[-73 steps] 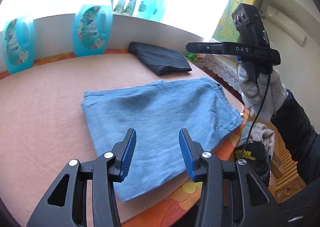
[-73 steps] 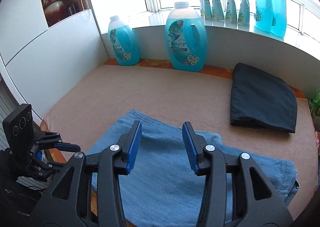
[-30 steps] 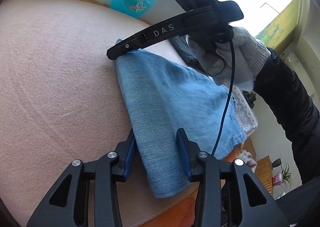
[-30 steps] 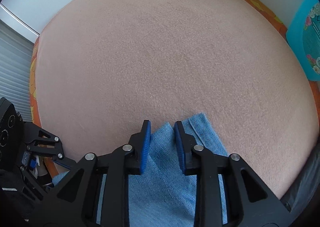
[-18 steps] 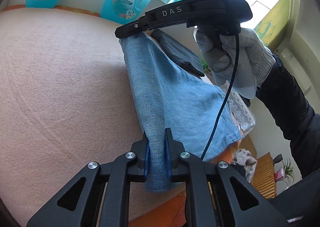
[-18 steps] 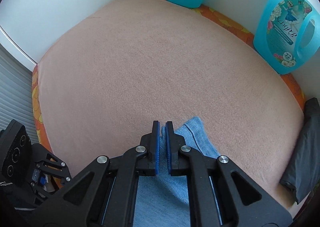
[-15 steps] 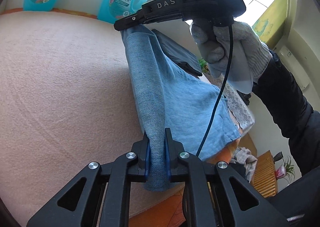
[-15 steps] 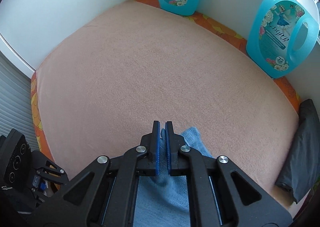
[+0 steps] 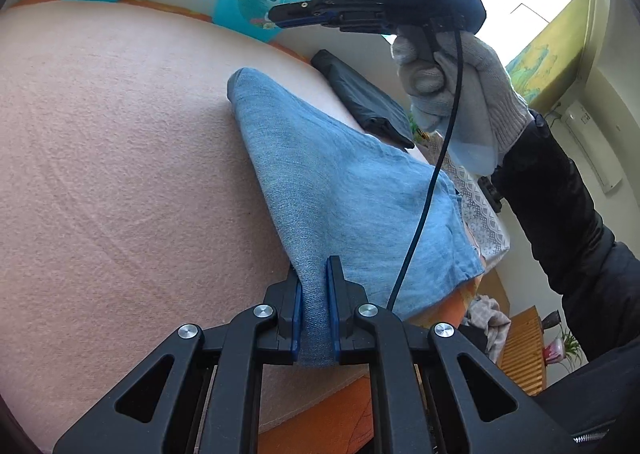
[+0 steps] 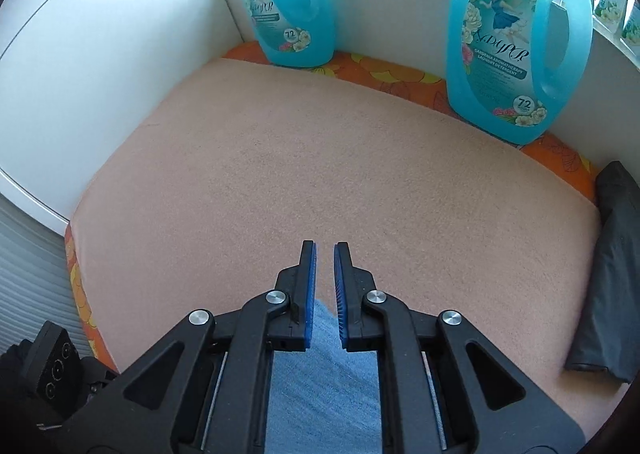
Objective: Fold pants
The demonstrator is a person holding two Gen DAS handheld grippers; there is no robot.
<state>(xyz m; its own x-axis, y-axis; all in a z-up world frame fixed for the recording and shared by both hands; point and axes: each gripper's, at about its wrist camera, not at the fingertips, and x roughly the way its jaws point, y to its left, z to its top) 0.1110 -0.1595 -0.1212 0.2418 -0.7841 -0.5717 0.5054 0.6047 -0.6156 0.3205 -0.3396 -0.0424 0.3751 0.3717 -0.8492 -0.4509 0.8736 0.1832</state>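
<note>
Pants: the blue denim pants (image 9: 344, 189) lie on the pink surface (image 9: 120, 157) near its front right edge, one corner pulled up into a ridge that runs back to a rounded fold.
Left gripper: the left gripper (image 9: 313, 308) has its blue fingers (image 9: 296, 318) pinched onto the near corner of the denim, which fills the narrow gap between them.
Right gripper: in the left wrist view the right gripper (image 9: 280, 17) hangs in the air above the far fold, clear of the cloth (nothing between its tips). Its own camera shows the right gripper (image 10: 325, 254) with a thin slit between the fingers, just easing apart, denim visible only beneath them.
Hand: a gloved hand (image 9: 452, 81) in a dark sleeve grips the right gripper's handle.
Dark garment: a folded dark garment (image 9: 360, 97) lies beyond the pants.
Backdrop: two blue detergent bottles (image 10: 516, 37) stand at the wall, on an orange floral cloth (image 10: 400, 77).
</note>
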